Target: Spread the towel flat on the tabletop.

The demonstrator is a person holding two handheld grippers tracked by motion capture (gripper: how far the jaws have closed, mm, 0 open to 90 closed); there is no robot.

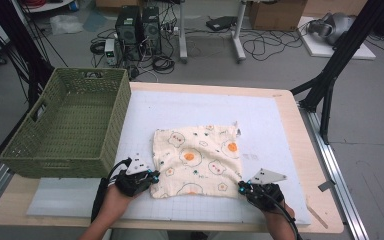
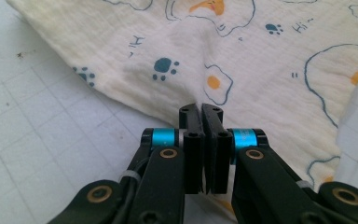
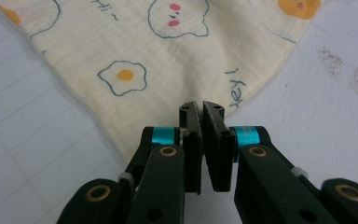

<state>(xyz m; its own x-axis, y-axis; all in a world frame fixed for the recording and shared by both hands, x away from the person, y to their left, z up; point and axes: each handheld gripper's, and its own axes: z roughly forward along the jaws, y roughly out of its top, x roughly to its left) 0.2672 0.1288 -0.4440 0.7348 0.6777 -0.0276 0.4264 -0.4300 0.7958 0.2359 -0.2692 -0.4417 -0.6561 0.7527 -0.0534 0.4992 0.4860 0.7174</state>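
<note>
From the high view I have a pale wooden counter (image 1: 307,150) under me, most of it covered by a white gridded mat (image 1: 270,125). The cream cloth (image 1: 197,160), printed with fried eggs, paw prints and little faces, lies spread flat on the mat just near of centre, its near edge towards me. At ten o'clock from the cloth sits a green woven basket (image 1: 65,125), overhanging the counter's left edge.

My left gripper (image 1: 147,179) is at the cloth's near left corner, about seven o'clock from its middle, and my right gripper (image 1: 244,189) is at the near right corner, about five o'clock. In the left gripper view the fingers (image 2: 191,135) are pressed together with the cloth's edge running into them, so I read them as pinching that corner. In the right gripper view the fingers (image 3: 192,135) are likewise closed on the cloth's tip, though the fabric between the pads is hidden, so I judge that grip rather than see it outright.

The mat shows a few dark specks beside the cloth in both gripper views. Beyond the counter, at twelve o'clock, the grey floor (image 1: 280,60) carries computer towers (image 1: 139,27), loose black cables (image 1: 265,47) and cardboard boxes (image 1: 275,14); black frame legs (image 1: 330,80) stand at two o'clock
</note>
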